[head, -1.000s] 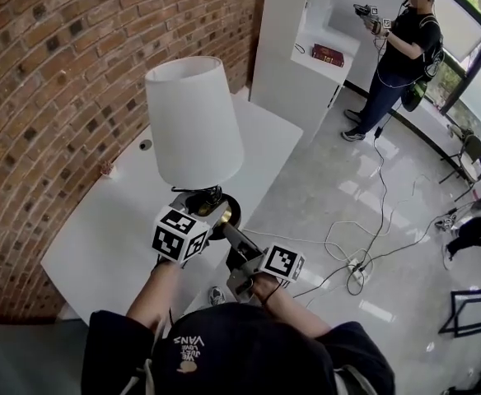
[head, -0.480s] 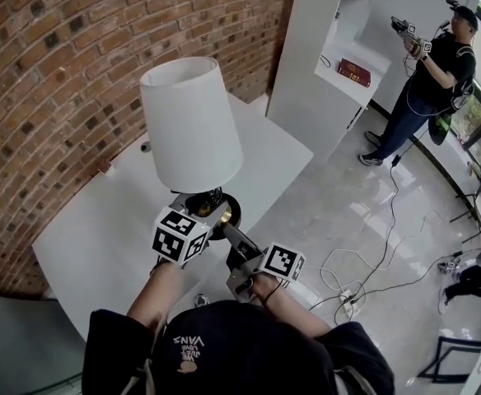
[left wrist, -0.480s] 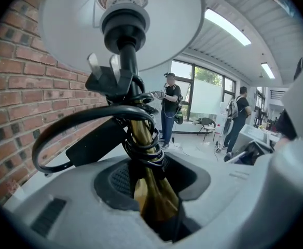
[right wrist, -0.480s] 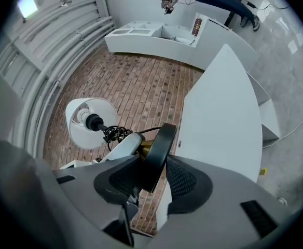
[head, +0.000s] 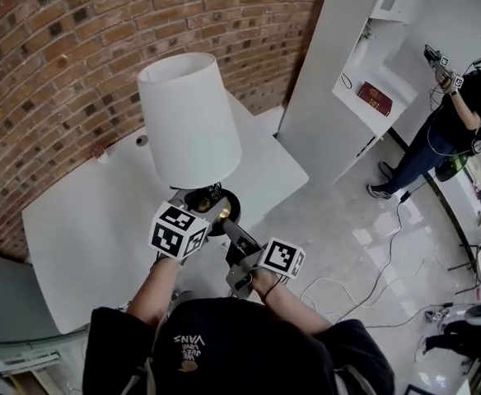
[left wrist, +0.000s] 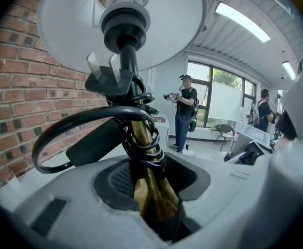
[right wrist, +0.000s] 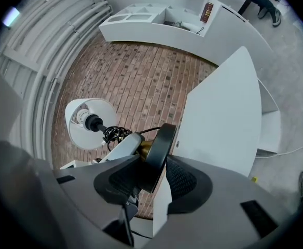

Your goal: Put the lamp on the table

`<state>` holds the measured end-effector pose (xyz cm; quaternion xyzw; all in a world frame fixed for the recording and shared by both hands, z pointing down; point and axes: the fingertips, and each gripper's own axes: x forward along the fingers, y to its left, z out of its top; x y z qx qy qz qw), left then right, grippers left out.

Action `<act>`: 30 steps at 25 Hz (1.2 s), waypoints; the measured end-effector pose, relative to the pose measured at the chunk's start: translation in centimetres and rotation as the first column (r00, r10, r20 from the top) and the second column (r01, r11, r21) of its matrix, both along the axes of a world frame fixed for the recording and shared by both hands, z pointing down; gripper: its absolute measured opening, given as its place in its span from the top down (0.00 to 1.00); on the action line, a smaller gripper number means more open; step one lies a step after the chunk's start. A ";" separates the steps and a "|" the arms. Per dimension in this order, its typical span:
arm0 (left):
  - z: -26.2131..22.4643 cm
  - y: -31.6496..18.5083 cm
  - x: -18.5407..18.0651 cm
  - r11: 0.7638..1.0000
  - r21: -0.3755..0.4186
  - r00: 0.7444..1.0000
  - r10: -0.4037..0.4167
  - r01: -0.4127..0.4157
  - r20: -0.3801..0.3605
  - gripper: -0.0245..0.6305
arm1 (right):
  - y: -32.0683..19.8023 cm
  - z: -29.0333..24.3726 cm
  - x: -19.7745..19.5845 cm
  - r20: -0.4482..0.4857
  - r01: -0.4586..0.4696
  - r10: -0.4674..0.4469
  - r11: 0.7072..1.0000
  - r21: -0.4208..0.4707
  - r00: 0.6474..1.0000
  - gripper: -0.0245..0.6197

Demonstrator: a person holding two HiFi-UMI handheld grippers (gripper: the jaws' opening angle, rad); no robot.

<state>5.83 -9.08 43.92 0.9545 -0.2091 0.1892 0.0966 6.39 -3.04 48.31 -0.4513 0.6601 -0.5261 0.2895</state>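
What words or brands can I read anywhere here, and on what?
"VANS": upside down, on the black cap.
Smaller print beside it: too small to read.
Red book on the white shelf: cover print too blurred to read.
Marker cubes: black-and-white patterns, no words.

The lamp [head: 189, 122] is upright above the near edge of the table [head: 84, 229] — the left tool [head: 199, 203] clasps its stem, and the right tool [head: 229, 225], just to the right, clasps its base. Behind and left of the table is the brick wall [head: 76, 39]. To the right is a shelf unit [head: 339, 113] with a book [head: 375, 99] on it — farther right a person [head: 463, 113] stands on the floor [head: 339, 220], with cables [head: 386, 263] lying nearer.
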 end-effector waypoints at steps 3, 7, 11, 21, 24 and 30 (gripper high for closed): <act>0.4 0.0 1.0 0.999 -0.014 0.999 -0.037 0.037 0.000 0.73 | -0.1 0.1 1.1 0.012 0.039 -0.039 0.999 0.008 0.999 0.72; 0.8 -0.5 1.6 0.997 -0.022 0.998 -0.068 0.069 0.008 0.73 | -0.4 0.8 2.1 0.006 0.063 -0.063 0.998 -0.023 0.998 0.72; 1.1 -2.0 1.2 0.996 -0.016 0.996 -0.087 0.087 0.022 0.73 | -2.2 0.7 1.6 0.028 0.087 -0.087 0.996 0.014 0.996 0.72; 0.8 -8.8 0.8 0.995 -0.004 0.995 -0.096 0.096 0.037 0.73 | -9.1 0.6 1.1 0.035 0.098 -0.099 0.995 0.023 0.994 0.72; 0.3 -11.5 0.4 0.995 0.009 0.994 -0.103 0.103 0.043 0.73 | -11.9 0.3 0.7 0.044 0.107 -0.109 0.994 0.031 0.993 0.72; -0.4 -17.1 -1.1 0.992 0.032 0.991 -0.120 0.118 0.053 0.73 | -17.5 -0.2 -0.6 0.050 0.121 -0.123 0.992 0.041 0.991 0.72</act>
